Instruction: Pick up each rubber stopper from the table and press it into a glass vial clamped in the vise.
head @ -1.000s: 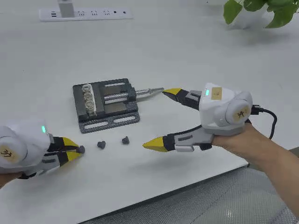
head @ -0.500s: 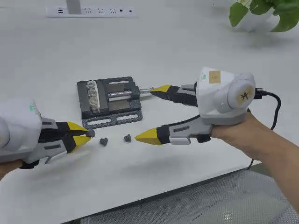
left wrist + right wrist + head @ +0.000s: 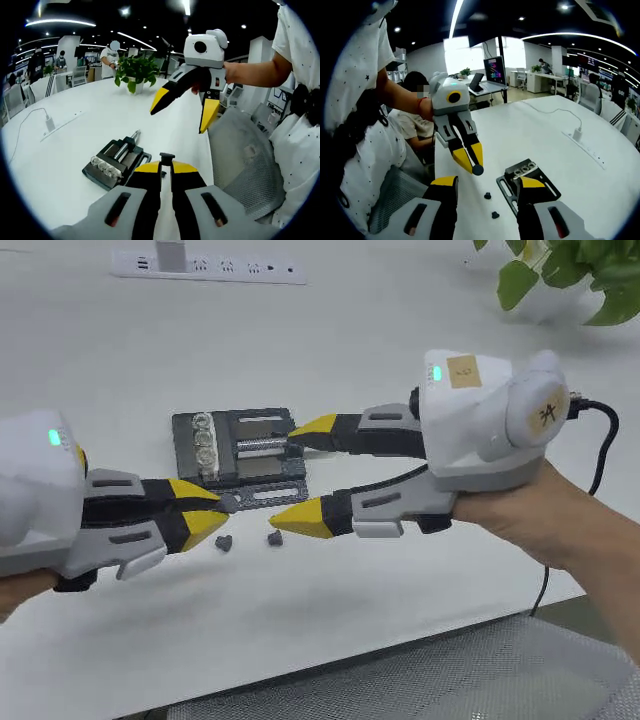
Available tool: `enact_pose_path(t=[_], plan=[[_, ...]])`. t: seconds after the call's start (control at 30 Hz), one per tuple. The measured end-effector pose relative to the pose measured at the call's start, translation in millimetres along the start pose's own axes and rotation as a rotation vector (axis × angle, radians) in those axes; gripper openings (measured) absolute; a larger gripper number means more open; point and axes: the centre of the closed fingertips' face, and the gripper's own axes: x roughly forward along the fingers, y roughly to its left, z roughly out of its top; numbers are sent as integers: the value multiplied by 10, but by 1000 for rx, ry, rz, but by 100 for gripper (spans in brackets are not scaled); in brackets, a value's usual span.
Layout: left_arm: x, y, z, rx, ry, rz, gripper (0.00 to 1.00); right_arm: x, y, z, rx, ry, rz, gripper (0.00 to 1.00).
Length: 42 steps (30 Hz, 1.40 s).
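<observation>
White tabletop [image 3: 380, 330] spreads under both grippers. Nearest, two loose rubber stoppers [image 3: 225, 542] lie side by side on it, just in front of the vise. The left gripper [image 3: 222, 508], held level and pointing right, pinches a dark stopper [image 3: 229, 503] between its yellow tips, clear of the table. The right gripper [image 3: 286, 473] points left with its jaws spread wide, one tip by the vise's right side, the other near the loose stoppers. Tan stickers on its white housing bear marks I cannot read. The dark vise [image 3: 250, 470] clamps three glass vials [image 3: 205, 442] in a row, mouths up. Beyond, a power strip [image 3: 210, 265] lies far left, and a leafy plant [image 3: 570, 270] stands far right.
</observation>
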Motion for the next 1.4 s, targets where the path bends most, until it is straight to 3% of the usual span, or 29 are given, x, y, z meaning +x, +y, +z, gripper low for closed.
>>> enact_pose_path(t=[0.4, 0.93, 1.4], plan=[[47, -162, 145, 19, -30, -37, 3, 13, 156, 32, -44, 52, 107, 17], [64, -232, 202, 38, -37, -61, 3, 58, 244, 10, -81, 94, 170, 9], [65, -241, 214, 47, -33, -73, 3, 62, 221, -6, -99, 107, 175, 8]])
